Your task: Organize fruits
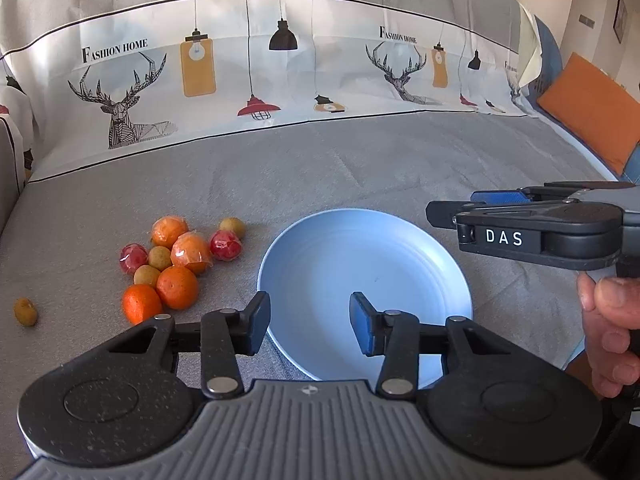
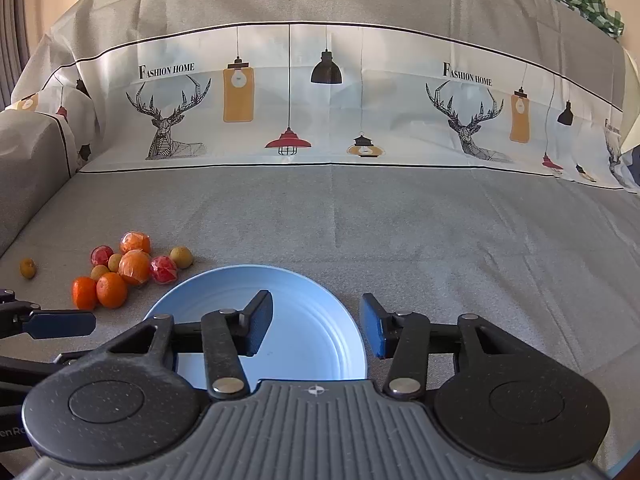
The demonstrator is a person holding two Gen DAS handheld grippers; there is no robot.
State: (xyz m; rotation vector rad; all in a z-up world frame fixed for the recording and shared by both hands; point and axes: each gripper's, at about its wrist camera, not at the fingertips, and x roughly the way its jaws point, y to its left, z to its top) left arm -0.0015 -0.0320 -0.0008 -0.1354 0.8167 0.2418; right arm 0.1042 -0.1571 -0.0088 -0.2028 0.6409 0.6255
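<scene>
Fruits (image 1: 176, 264), round, some film-wrapped, cluster on the woven grey sofa cover (image 1: 360, 168) left of a smooth blue plate (image 1: 360, 264); left tool (image 1: 308, 328) and right tool (image 2: 316, 328) gape, empty

Left gripper (image 1: 309, 326): black speckled linkage arms, silver rivets, blue pads, ribbed grey housing. Right gripper (image 2: 316, 328) is identical. White "DAS" lettering on its side.

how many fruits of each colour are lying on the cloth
orange fruits: 4
red fruits: 2
yellow-green fruits: 4
total: 10, all on the grey cloth, none on the blue plate
</scene>
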